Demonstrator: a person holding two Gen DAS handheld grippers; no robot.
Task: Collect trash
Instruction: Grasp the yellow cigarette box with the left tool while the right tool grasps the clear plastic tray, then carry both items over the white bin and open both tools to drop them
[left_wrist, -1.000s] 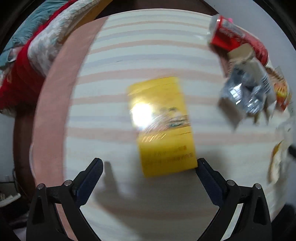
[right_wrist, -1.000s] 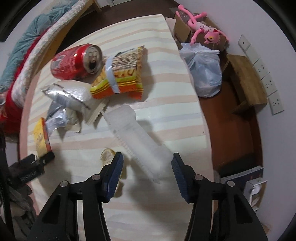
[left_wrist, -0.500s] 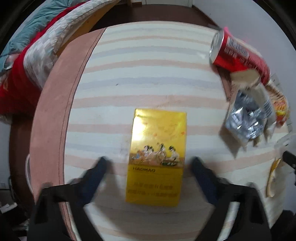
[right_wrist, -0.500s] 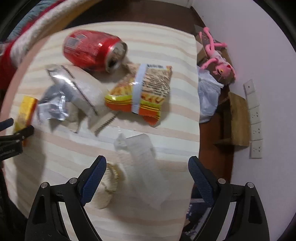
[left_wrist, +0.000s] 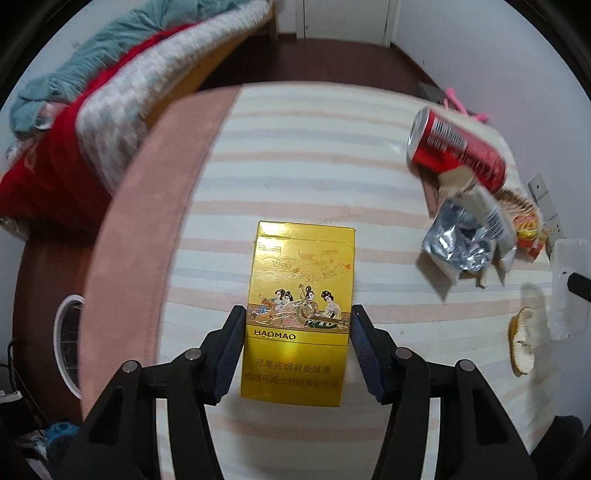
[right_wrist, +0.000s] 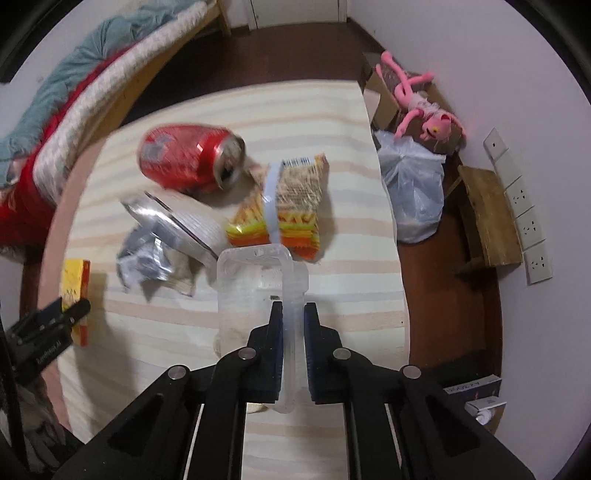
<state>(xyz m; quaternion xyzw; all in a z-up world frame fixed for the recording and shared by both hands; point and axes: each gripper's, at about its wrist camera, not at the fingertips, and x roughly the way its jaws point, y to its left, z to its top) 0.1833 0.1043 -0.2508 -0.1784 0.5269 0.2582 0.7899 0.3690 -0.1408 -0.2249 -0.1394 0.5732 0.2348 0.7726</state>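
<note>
My left gripper (left_wrist: 297, 325) is shut on a yellow cigarette pack (left_wrist: 301, 291), its jaws pressed on both long sides, over the striped table (left_wrist: 295, 166). The pack also shows in the right wrist view (right_wrist: 75, 291). My right gripper (right_wrist: 293, 317) is shut on a clear plastic wrapper (right_wrist: 258, 295) and holds it above the table; the wrapper also shows in the left wrist view (left_wrist: 569, 288). A red can (right_wrist: 188, 162), a silver foil wrapper (right_wrist: 147, 254), a white packet (right_wrist: 192, 225) and an orange snack bag (right_wrist: 288, 210) lie on the table.
A peel (left_wrist: 521, 343) lies near the table's right edge. A bed with a red and teal blanket (left_wrist: 74, 122) stands to the left. A white plastic bag (right_wrist: 413, 188), a pink plush toy (right_wrist: 421, 107) and a wooden stool (right_wrist: 487, 218) are on the floor to the right.
My left gripper closed on the yellow pack from wide open. My right gripper closed on the clear wrapper and lifted it off the table.
</note>
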